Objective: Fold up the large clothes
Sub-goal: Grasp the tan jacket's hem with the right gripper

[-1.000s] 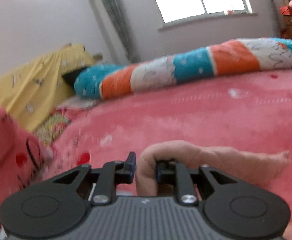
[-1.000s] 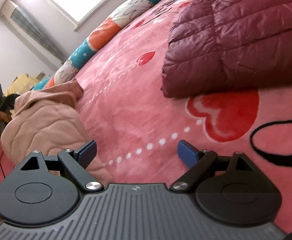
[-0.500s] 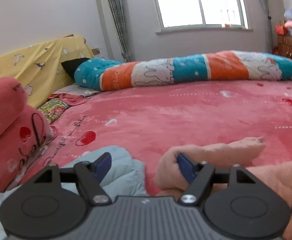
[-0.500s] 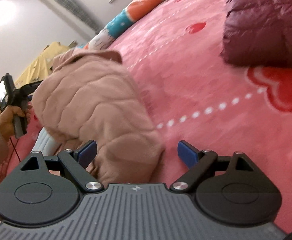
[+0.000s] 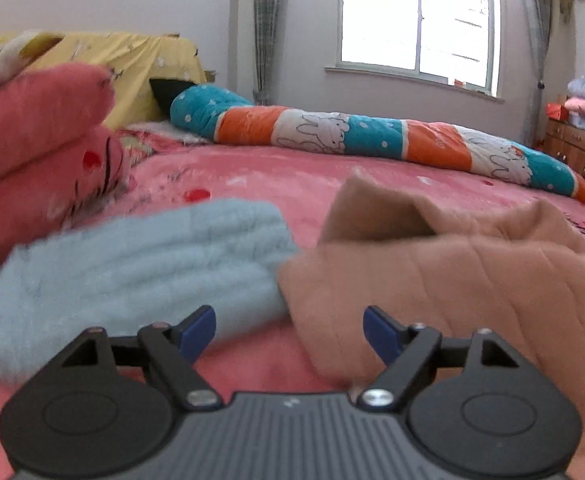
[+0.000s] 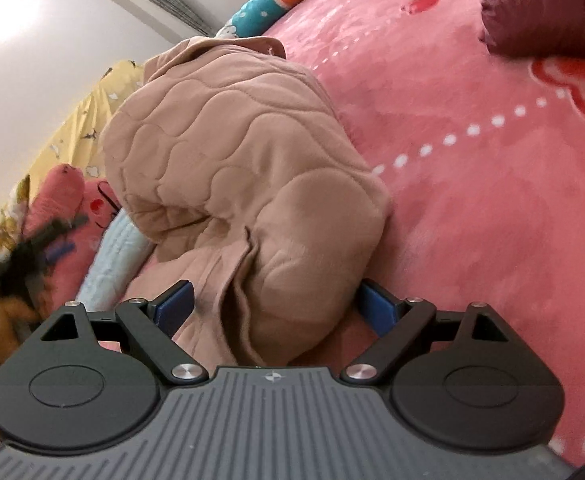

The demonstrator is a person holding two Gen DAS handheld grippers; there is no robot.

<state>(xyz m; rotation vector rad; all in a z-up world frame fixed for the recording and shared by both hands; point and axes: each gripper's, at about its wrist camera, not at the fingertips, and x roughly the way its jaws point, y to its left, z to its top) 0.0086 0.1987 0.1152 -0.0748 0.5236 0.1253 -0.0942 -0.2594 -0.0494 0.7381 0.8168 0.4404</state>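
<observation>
A tan quilted jacket (image 5: 452,272) lies bunched on the pink bed sheet (image 5: 292,184). My left gripper (image 5: 288,320) hovers at its left edge. Its jaws are opening and nothing is pressed between the pads; only a corner of the jacket reaches in by the right fingertip. A light blue garment (image 5: 132,264) lies just left of the jacket. In the right wrist view the jacket (image 6: 232,152) is a rounded heap. Its near fold sits between the wide fingers of my right gripper (image 6: 276,296), which is open. The left gripper (image 6: 40,240) shows there as a blur at the far left.
A maroon puffer jacket (image 6: 544,4) lies folded at the far right of the bed. A long rolled quilt (image 5: 372,132) in teal, orange and white runs along the far side. Folded pink blankets (image 5: 32,140) and a yellow cover (image 5: 132,64) stand left; a wooden dresser (image 5: 580,152) stands right.
My left gripper let go of the tan jacket, opened wide and swung back, bringing the blue garment into view. My right gripper closed in on the jacket, which now lies between its fingers.
</observation>
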